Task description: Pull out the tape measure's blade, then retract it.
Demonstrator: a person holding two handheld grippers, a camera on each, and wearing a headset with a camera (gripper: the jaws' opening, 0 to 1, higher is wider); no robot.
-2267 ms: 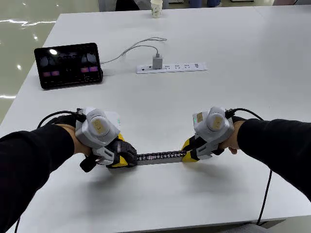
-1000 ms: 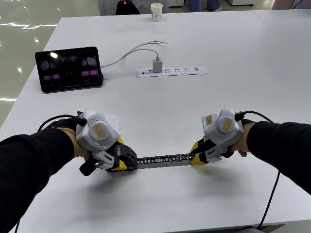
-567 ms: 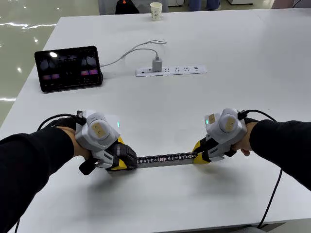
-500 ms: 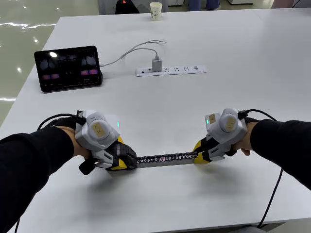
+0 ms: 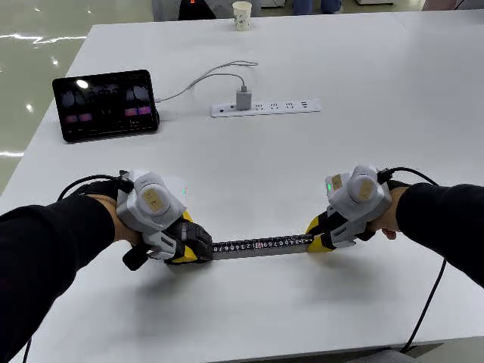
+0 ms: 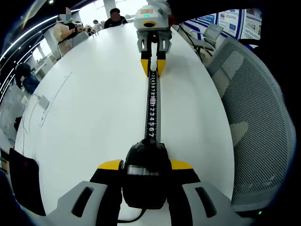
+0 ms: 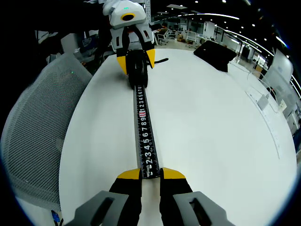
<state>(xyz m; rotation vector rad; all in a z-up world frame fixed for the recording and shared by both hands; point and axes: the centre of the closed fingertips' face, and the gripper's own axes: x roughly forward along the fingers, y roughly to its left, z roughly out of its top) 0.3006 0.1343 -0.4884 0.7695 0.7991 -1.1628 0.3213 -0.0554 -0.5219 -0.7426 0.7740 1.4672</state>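
Head view: my left gripper [image 5: 186, 246], at the lower left of the frame, is clamped around the black, rounded plastic case of the tape measure [image 5: 199, 243]. The tape measure's narrow, numbered metal blade [image 5: 261, 244] runs flat across the white table [image 5: 340, 76] to my right gripper [image 5: 314, 242] at lower right, whose yellow-tipped jaws pinch the blade's far end. At upper left a dark rectangular tablet [image 5: 104, 102] stands propped, a white power strip [image 5: 265, 107] lies near the centre top, and a white paper cup [image 5: 241, 13] sits at the top edge.

Left gripper view: my jaws at the bottom hug the case from both sides, and the blade stretches straight up the frame to the right gripper. A grey mesh chair [image 6: 254, 117] fills the right side.

Right gripper view: my jaws at the bottom are closed on the blade's tip, and the blade leads up to the case held in the left gripper near the top.
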